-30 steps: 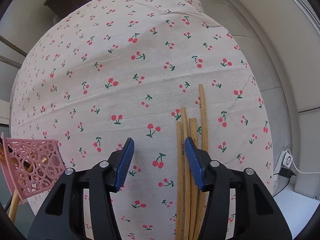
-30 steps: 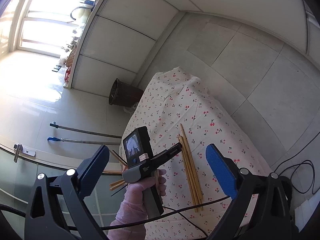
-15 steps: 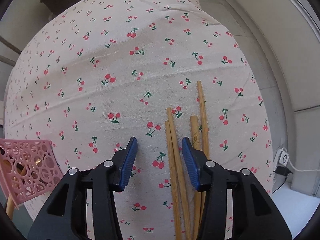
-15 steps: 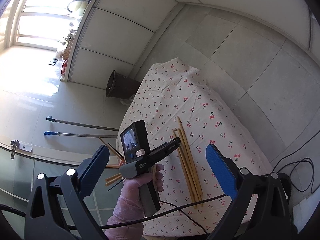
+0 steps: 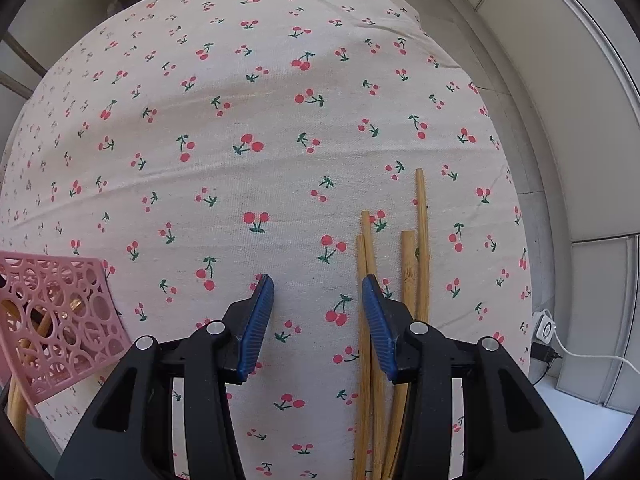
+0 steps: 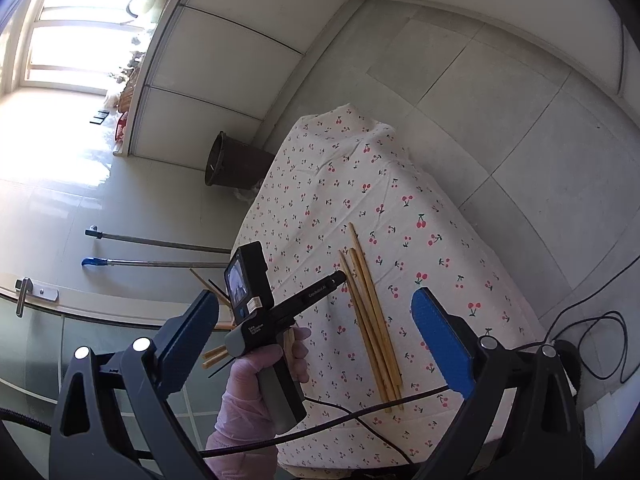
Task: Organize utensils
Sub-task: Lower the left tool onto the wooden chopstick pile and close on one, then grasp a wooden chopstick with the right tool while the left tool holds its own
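Pink basket (image 5: 60, 320) sits at the counter's left edge; your left gripper (image 5: 318, 312) hangs released over bare cloth, chopsticks (image 5: 416, 280) just right. Slide over, clench one. Right gripper (image 6: 316, 320) is wide open, empty.

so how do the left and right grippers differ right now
The left gripper points down at the cherry tablecloth, jaws partly apart with only cloth between them; the right gripper looks slantwise across the table with jaws much wider.
The left gripper sits just beside the chopsticks, its near finger overlapping them in view; the right gripper hangs well back from them.
Both have blue pads on black fingers, and both are empty.
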The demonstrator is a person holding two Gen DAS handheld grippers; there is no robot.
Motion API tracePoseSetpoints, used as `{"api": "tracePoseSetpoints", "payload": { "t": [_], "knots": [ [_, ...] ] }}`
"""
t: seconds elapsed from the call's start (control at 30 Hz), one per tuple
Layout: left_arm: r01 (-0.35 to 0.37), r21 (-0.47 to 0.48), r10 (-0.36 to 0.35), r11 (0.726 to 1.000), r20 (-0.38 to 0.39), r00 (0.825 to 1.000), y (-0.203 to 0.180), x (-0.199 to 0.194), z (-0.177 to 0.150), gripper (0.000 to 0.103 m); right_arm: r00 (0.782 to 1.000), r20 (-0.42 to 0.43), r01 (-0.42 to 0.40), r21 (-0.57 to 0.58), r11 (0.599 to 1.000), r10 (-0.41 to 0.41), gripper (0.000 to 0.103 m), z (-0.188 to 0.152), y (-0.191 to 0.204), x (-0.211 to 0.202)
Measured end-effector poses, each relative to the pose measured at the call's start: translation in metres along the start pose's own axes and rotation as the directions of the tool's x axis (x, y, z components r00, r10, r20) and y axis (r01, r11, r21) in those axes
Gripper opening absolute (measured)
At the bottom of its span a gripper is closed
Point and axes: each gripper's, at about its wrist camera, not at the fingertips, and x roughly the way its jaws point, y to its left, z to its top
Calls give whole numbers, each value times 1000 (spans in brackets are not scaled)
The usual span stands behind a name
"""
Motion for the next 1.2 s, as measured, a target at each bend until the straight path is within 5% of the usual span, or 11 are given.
{"api": "tracePoseSetpoints", "payload": {
  "t": [0.23, 0.3, 0.37, 0.53, 0.67, 0.83, 0.97, 1.2],
  "knots": [
    [-108, 52, 108, 993, 5, 994, -21, 10, -2, 43, 1000, 5, 9, 17, 1000, -9, 94, 2, -5, 1],
    [-118, 90, 117, 989, 14, 993, -33, 11, -4, 33, 1000, 2, 16, 17, 1000, -16, 94, 2, -5, 1],
    [-88, 104, 87, 991, 9, 996, -41, 13, -6, 11, 999, -3, 37, 8, 999, -37, 94, 3, -5, 6],
    [-63, 117, 59, 991, 38, 998, -47, 14, -14, 4, 984, 9, 179, -54, 982, -179, 94, 12, -3, 31],
    [-55, 147, 42, 988, 91, 995, -38, 0, -51, 4, 954, 7, 298, -164, 940, -301, 94, 20, -4, 75],
    [-92, 252, 35, 963, 222, 974, -33, -49, -132, 5, 917, -26, 381, -241, 892, -399, 94, 25, -3, 140],
    [-88, 229, 10, 970, 319, 948, -10, -99, -181, 5, 878, 4, 456, -312, 833, -479, 94, 25, 16, 184],
    [-66, 135, -2, 989, 455, 891, 24, -140, -217, 5, 834, 37, 534, -308, 788, -551, 64, 31, 22, 231]
  ]
}}
